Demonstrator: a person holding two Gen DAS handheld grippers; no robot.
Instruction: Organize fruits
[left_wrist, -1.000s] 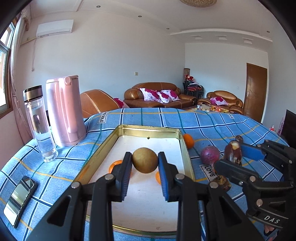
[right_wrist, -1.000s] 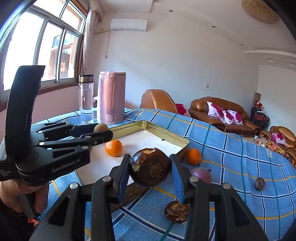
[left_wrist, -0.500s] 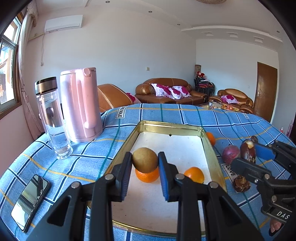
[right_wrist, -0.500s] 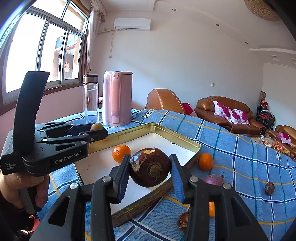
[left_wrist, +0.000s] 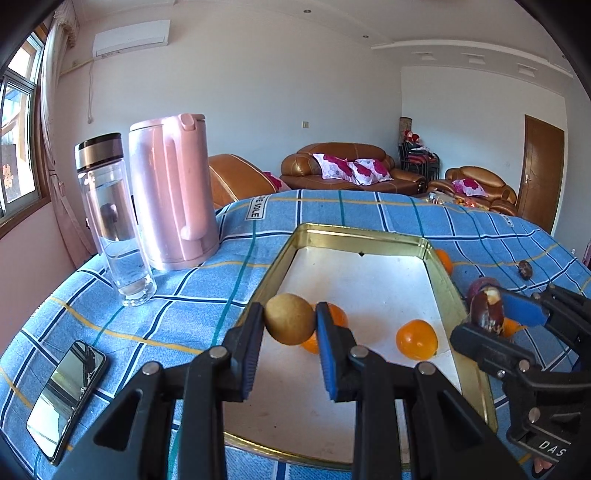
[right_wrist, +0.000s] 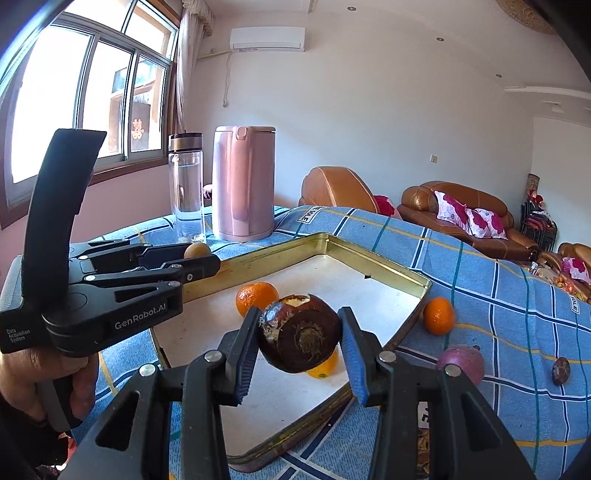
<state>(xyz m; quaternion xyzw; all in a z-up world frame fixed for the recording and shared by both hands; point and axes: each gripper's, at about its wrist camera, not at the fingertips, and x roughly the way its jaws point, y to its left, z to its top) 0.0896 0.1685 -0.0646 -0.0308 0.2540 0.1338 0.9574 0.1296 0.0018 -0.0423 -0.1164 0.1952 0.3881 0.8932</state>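
A gold-rimmed tray (left_wrist: 354, 230) (right_wrist: 388, 267) with a white floor lies on the blue checked cloth. My left gripper (left_wrist: 290, 323) (right_wrist: 197, 254) is shut on a round tan fruit (left_wrist: 289, 318) above the tray's left part. My right gripper (right_wrist: 299, 338) (left_wrist: 491, 308) is shut on a dark brown, partly broken fruit (right_wrist: 299, 341) over the tray's near right side. Two oranges (left_wrist: 416, 339) (left_wrist: 334, 317) lie in the tray. On the cloth right of the tray sit another orange (right_wrist: 438, 315), a purple fruit (right_wrist: 460, 363) and a small dark fruit (right_wrist: 560, 370).
A pink kettle (left_wrist: 171, 192) and a clear water bottle (left_wrist: 112, 221) stand left of the tray. A phone (left_wrist: 66, 395) lies at the near left corner. A person's hand (right_wrist: 33, 376) holds the left gripper. Brown sofas stand behind the table.
Both grippers have moved over the tray with their fruits, slightly lower. The kettle and bottle look nearer in both views, and both oranges in the tray show beside the left gripper's fruit.
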